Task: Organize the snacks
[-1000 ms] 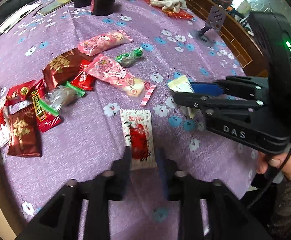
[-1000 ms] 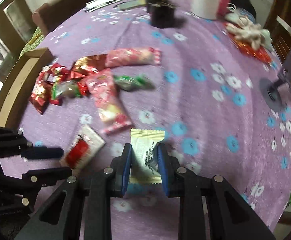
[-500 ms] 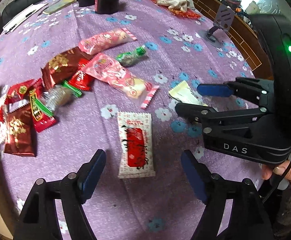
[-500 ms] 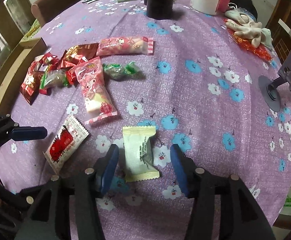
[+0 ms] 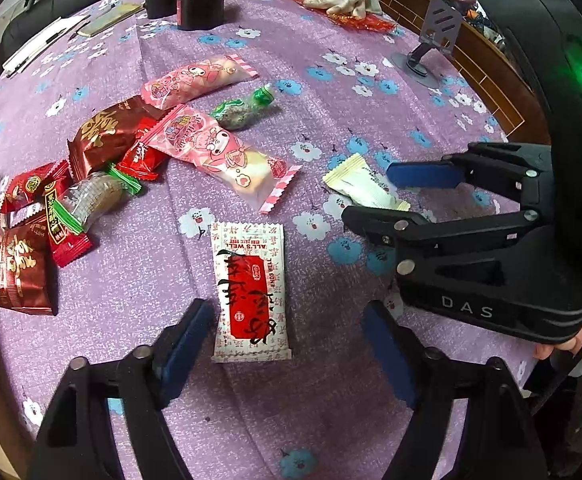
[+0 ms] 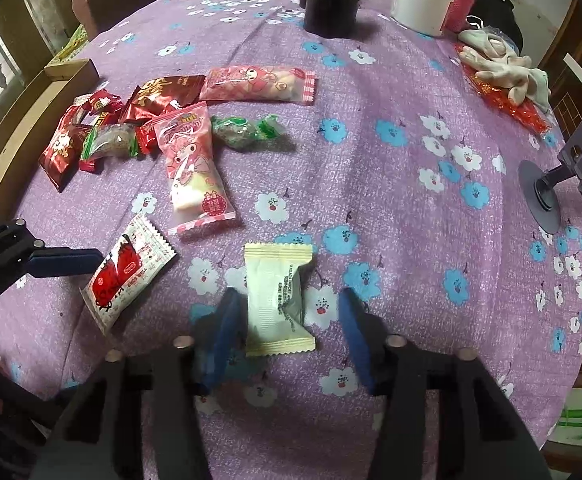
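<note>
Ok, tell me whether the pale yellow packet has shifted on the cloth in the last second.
No. The pale yellow packet lies where it did: its top right corner sits just below and left of the same printed blue flower as before.

A purple flowered tablecloth (image 6: 371,184) lies bare across its middle and right side, leaving wide room to move there. A heap of snacks (image 6: 131,132) crowds the left, beside a wooden box (image 6: 15,136). Dark jars (image 6: 331,8), a white tub (image 6: 423,0) and gloves (image 6: 499,64) line the far edge, and a phone stand (image 6: 559,176) sits at the right rim.
</note>
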`<action>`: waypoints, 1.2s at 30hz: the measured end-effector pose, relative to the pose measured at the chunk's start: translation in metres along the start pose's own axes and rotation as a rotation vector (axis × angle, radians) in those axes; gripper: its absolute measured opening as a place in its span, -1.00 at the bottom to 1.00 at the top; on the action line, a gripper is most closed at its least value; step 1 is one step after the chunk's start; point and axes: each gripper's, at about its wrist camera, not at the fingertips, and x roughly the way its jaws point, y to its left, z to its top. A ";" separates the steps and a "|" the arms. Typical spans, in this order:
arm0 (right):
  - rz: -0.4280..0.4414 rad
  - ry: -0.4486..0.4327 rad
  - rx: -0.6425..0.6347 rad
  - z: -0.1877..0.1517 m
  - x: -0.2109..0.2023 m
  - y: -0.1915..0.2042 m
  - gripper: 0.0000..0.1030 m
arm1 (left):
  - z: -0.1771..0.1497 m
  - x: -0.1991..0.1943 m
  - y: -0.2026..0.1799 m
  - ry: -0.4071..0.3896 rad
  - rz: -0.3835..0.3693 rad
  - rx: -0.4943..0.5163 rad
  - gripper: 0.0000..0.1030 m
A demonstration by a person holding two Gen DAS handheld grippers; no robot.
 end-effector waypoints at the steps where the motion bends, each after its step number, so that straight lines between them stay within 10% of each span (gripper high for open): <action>1: -0.005 0.000 -0.005 0.000 -0.001 0.001 -0.30 | 0.001 -0.001 0.001 0.000 -0.008 0.001 0.07; 5: -0.003 -0.001 -0.011 -0.001 -0.004 0.004 -0.50 | 0.002 -0.001 0.006 0.026 -0.054 -0.025 -0.47; 36: 0.009 -0.007 0.049 -0.011 -0.015 -0.004 -0.53 | -0.002 -0.008 -0.016 -0.013 -0.120 0.000 -0.74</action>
